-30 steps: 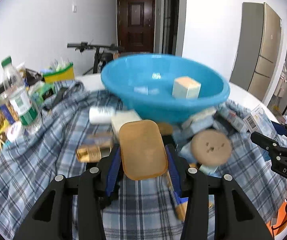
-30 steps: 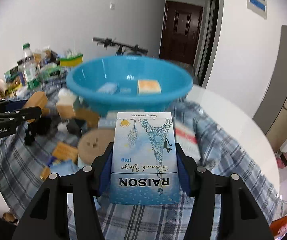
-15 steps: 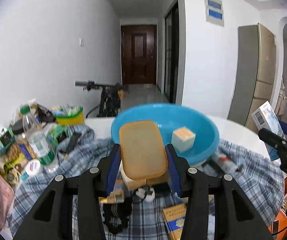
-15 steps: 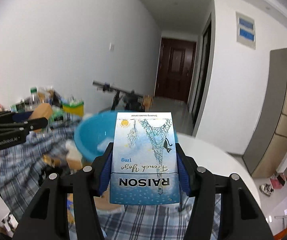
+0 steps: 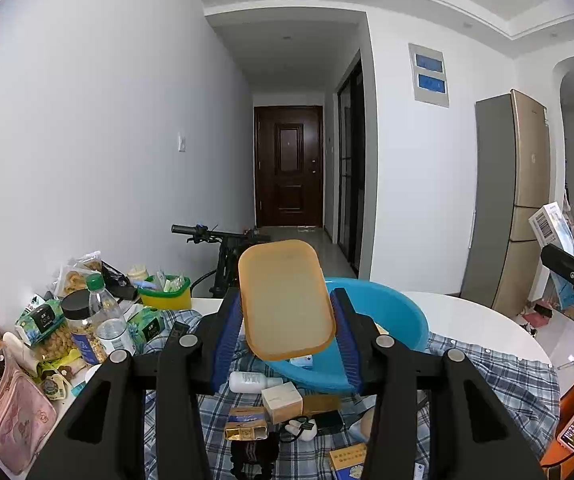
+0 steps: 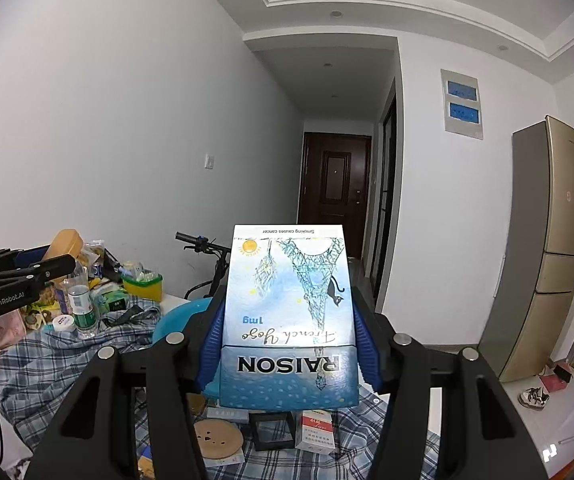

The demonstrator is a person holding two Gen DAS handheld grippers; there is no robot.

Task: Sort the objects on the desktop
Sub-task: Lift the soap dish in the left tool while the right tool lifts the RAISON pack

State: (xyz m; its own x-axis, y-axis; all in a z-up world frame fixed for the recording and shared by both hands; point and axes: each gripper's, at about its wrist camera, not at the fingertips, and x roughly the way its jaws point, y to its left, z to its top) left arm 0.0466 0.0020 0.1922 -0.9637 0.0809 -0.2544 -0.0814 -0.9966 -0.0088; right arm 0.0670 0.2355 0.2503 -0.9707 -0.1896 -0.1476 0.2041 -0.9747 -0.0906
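- Below my left hand-held gripper (image 5: 287,316), the blue basin (image 5: 383,320) sits on the plaid-covered surface (image 5: 487,376).
- My right hand-held gripper (image 6: 287,320) clamps a cigarette box (image 6: 289,312), hiding most of the basin.
- My left one grips a tan lid (image 5: 285,300); only its view shows the white bottle (image 5: 253,382) underneath.

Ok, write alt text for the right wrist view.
The right gripper holds a blue-and-white RAISON cigarette box upside down, raised above a table draped in plaid cloth. Beyond it sits a blue basin; at left, the left gripper holds a tan lidded box. A hallway with a dark door lies behind.
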